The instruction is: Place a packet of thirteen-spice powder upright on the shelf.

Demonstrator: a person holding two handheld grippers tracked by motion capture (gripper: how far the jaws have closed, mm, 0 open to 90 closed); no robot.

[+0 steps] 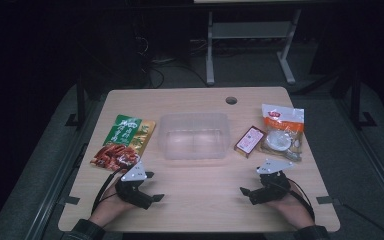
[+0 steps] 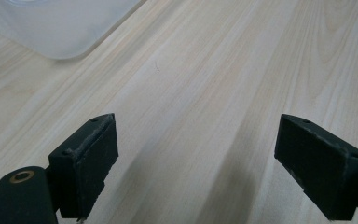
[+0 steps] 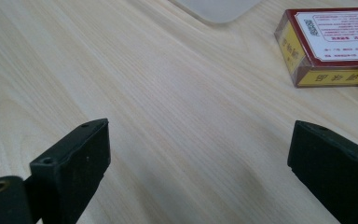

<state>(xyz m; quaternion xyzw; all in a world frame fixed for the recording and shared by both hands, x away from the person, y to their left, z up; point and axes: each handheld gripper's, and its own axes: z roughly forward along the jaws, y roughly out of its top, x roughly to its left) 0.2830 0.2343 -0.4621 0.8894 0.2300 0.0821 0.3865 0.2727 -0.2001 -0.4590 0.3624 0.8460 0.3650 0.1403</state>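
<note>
- Wooden table (image 1: 200, 200) is standing in a dim room; dark floor and metal frame legs are showing beyond its far edge.
- Nearest the person: left gripper (image 1: 152, 186) is resting on the near left of the table, jaws standing wide apart with nothing between them. In the left gripper view, bare wood is lying between the jaws.
- Right gripper (image 1: 247, 192) is resting on the near right, jaws likewise spread wide and holding nothing.
- Just beyond the right gripper, a small red and yellow box (image 1: 249, 141) is lying flat, near the clear tub's right side. It is looking light and stiff, probably cardboard; gripping across its short sides should be holding well, though squeezing hard could be denting it.
- At the same depth on the left, a green and red snack pouch (image 1: 124, 141) is lying flat beside the tub. Judged light, soft and slick; pinching a sealed edge looks safer than the bulging middle.
- At mid table, a clear plastic tub (image 1: 194, 135) is sitting open and looking empty. Thin wall, likely flexing; the rim is the place to grip.
- Far right, a clear bag with an orange top (image 1: 282, 131) is lying just beyond the box; contents look lumpy, film crinkly and slippery. The top seam is offering the best hold.
</note>
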